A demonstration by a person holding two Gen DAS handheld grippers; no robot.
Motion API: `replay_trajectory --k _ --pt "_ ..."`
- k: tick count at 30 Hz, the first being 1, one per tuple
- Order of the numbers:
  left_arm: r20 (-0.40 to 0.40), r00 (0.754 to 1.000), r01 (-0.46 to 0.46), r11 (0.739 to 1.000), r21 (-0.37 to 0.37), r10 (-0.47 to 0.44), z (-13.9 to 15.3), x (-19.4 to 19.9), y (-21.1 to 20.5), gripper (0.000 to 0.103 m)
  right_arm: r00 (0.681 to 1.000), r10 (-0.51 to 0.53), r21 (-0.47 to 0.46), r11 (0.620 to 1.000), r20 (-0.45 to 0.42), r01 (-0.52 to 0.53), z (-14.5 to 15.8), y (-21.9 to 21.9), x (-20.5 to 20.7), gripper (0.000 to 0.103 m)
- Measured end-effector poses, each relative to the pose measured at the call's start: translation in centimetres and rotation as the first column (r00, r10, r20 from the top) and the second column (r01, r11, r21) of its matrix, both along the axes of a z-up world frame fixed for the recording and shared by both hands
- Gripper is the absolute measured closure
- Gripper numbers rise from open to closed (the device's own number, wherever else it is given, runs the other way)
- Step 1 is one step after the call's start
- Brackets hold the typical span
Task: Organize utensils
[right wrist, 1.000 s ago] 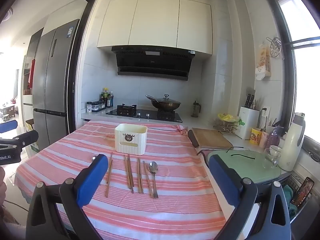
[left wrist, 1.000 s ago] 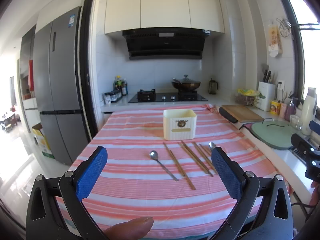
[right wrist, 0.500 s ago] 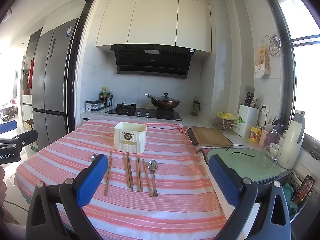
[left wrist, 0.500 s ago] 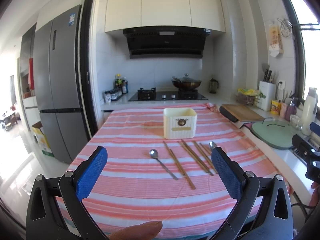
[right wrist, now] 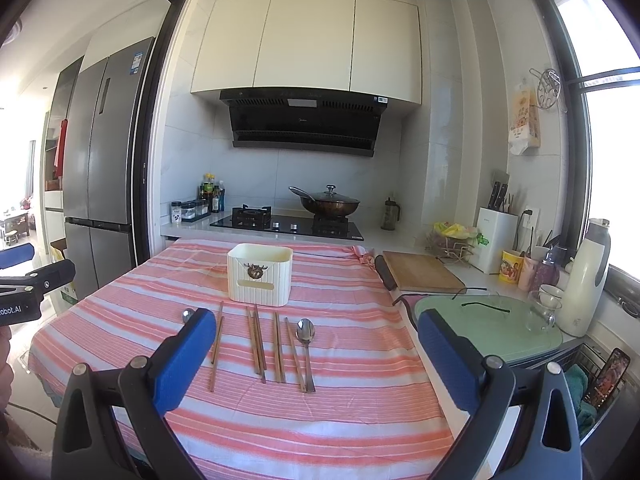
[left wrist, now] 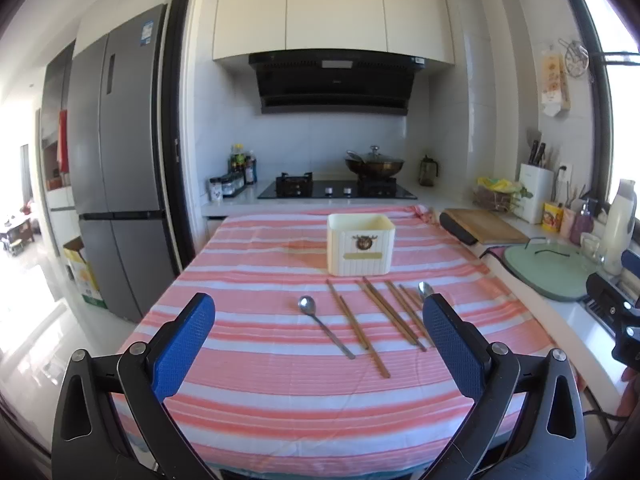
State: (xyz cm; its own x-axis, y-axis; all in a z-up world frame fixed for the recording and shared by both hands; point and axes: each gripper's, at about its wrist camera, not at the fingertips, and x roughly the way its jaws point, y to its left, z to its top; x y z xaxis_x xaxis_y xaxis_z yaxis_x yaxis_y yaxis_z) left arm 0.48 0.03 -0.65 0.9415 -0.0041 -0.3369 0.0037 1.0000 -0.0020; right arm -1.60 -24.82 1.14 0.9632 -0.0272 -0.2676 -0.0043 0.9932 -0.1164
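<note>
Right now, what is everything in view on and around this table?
Cream ribbed plastic box: one, cream, behind the utensils.
Silver metal spoons: two, silver, one at each end of the row.
Brown wooden chopsticks: several, brown, between the spoons.
Pink-and-white striped cloth: one, covering the table.
Dark lidded wok: one, on the stove.
Wooden cutting board: one, tan, right counter.
Left tongs: black, blue pads, open, empty.
Right tongs: same, open, empty.

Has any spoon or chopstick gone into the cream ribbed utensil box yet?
No: both silver metal spoons and the brown wooden chopsticks lie flat on the pink striped tablecloth, in front of the cream ribbed plastic utensil box.
</note>
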Motion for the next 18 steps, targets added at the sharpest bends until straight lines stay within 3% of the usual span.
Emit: replay_trajectory --k 18 --pt "-0.004 1.0 0.002 1.0 -0.005 -0.002 0.04 0.05 -0.03 0.0 1.0 -0.002 0.005 1.0 -0.002 0.002 -0.05 -0.17 0.1 0.0"
